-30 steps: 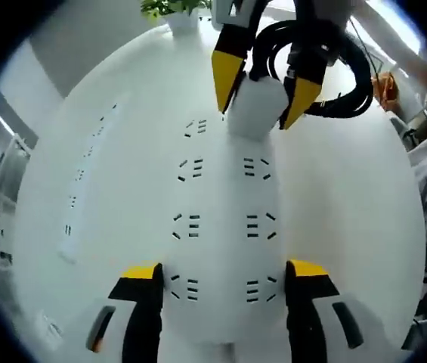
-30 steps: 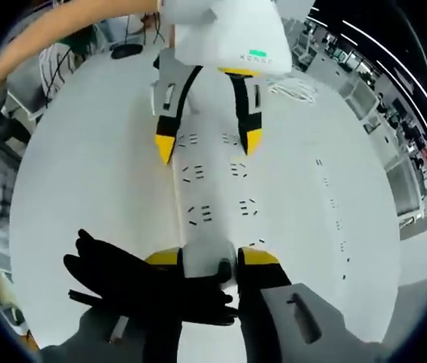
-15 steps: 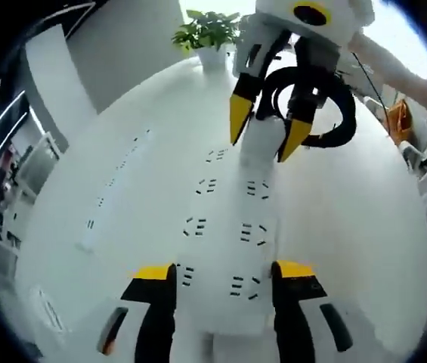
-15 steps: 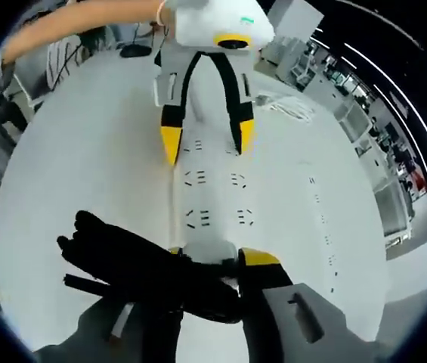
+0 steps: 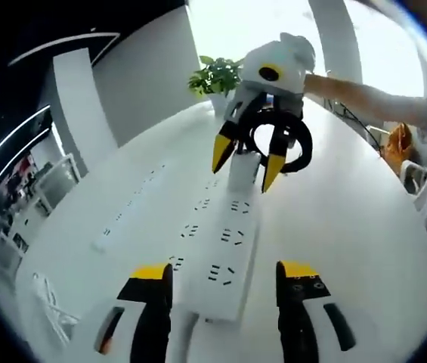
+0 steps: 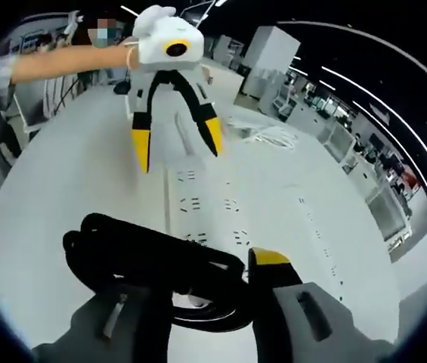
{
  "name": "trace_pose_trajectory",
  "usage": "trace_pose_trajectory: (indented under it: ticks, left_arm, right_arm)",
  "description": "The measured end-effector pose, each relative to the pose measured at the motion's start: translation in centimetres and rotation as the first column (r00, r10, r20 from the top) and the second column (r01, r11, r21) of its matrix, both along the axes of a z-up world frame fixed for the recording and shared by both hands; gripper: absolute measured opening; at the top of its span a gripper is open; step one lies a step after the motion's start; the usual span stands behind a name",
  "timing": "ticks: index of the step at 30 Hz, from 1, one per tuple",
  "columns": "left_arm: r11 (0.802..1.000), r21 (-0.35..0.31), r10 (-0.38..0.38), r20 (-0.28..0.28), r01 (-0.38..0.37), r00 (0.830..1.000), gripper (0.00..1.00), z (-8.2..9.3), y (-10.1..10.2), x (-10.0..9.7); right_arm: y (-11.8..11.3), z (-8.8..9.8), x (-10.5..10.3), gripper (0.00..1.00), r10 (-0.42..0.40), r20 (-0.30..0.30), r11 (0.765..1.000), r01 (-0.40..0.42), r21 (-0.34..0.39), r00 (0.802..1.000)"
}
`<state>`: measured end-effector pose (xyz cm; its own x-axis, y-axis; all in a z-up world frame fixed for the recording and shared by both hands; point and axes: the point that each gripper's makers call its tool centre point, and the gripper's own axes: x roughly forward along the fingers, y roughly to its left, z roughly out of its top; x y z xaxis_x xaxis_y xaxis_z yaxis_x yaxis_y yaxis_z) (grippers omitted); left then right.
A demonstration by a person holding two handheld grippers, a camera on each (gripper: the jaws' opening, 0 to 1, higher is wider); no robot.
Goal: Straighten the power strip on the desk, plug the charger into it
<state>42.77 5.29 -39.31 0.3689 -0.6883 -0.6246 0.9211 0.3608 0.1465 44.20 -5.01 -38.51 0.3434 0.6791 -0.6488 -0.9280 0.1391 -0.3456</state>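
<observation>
Lying flat on the white desk (image 5: pixel 349 227): long white power strip (image 5: pixel 224 257), two columns of dark socket slots along its top face. Straddling its near end without touching, left gripper (image 5: pixel 224 276), yellow-tipped jaws spread wide. Hovering at the far end, right gripper (image 5: pixel 247 160), jaws parted around the strip's end. Draping over the right gripper, coiled black cable (image 6: pixel 153 265). Standing beyond, potted plant (image 5: pixel 217 74).
</observation>
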Motion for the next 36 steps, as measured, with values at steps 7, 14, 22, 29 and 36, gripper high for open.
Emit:
trace_pose_trajectory:
  ticks: [7,14,22,29,36]
  left_arm:
    - [0.994,-0.103,0.031,0.062,-0.024,0.998,0.54,1.9,-0.2,-0.2]
    - [0.958,-0.279,0.084,0.069,-0.061,0.994,0.57,4.3,0.1,-0.8]
    - [0.935,-0.347,0.114,0.099,-0.074,0.989,0.58,5.3,1.2,-2.0]
    - [0.933,-0.351,0.137,0.14,-0.08,0.981,0.58,5.7,2.5,-3.3]
    - [0.933,-0.339,0.183,0.159,-0.12,0.97,0.59,5.3,4.3,-3.9]
  right_arm:
    - [-0.2,1.0,0.0,0.36,-0.025,-0.014,0.996,0.026,0.089,1.0]
    - [-0.7,1.6,-0.3,0.35,-0.035,-0.018,0.99,0.037,0.134,0.999]
    - [-1.4,2.6,0.0,0.36,-0.047,-0.007,0.983,0.047,0.179,0.999]
    - [-2.2,4.2,-0.1,0.35,-0.065,-0.008,0.961,0.065,0.27,0.998]
    - [-4.0,4.7,-0.4,0.34,-0.107,-0.006,0.946,0.104,0.306,0.994]
